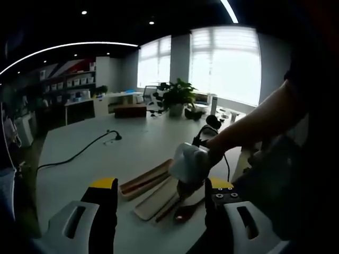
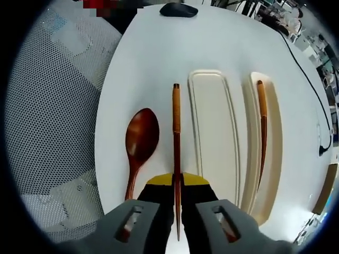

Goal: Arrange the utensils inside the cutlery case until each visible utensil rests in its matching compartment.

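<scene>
In the right gripper view my right gripper is shut on a brown chopstick, which points away over the white table. A wooden spoon lies on the table just left of it. To the right is the cream cutlery case: one long tray is bare, and the further tray holds a second chopstick. In the left gripper view my left gripper hangs open above the table's near side. The right gripper, the trays and the spoon lie beyond it.
A grey mesh chair sits off the table's left edge, with a black object at the far end. A black cable runs across the table. A potted plant stands at the back, and a person's arm reaches in from the right.
</scene>
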Available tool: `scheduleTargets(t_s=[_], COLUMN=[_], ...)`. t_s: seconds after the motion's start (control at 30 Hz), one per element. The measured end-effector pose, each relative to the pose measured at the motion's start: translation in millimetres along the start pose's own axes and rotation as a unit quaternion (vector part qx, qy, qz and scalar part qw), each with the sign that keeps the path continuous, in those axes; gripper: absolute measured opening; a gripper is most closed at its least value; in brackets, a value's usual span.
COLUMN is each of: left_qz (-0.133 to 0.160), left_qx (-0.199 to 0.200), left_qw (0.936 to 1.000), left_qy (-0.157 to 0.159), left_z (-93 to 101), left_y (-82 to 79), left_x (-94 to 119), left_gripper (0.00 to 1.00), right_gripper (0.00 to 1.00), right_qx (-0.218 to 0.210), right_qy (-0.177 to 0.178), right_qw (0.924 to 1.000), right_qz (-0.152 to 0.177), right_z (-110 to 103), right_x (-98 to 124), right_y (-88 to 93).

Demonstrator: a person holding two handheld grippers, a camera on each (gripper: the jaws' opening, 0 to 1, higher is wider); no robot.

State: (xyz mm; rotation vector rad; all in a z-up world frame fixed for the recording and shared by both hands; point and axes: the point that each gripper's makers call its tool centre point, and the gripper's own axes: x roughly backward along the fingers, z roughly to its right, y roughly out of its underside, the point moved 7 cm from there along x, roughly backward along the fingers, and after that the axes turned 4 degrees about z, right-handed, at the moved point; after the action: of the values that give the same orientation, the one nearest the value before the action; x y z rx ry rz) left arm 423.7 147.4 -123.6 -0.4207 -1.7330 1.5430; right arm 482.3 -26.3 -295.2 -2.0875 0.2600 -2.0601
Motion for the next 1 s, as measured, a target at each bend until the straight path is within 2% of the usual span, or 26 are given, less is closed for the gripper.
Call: scheduleTargets(t_s=[0.3,0.5,1.0], left_qz=[-0.009,-0.009,-0.004], left_qx=[-0.001,0.000,0.001], left_qw=[0.9999,0.9999,1.0000], left_qy=[0.008,0.007,0.004], left_z=[2.3,1.7,0.1], left_y=[2.4,2.4,0.9], left_x=[-1.7,-1.4,-0.6], left_gripper=[0.69,0.69,0.69], right_gripper=[0.00,0.00,0.00], right_qx=[0.001,0.005,-0.006], right_qy=[0.001,0.008,0.007], right_qw=[1.0000,0.9999,0.9999], right_qz=[-0.003,0.009,0.011], right_z=[-0.2,-1.4,-0.7], right_x=[0.1,0.3,0.9], right_y=[-0.3,1.3,1.6])
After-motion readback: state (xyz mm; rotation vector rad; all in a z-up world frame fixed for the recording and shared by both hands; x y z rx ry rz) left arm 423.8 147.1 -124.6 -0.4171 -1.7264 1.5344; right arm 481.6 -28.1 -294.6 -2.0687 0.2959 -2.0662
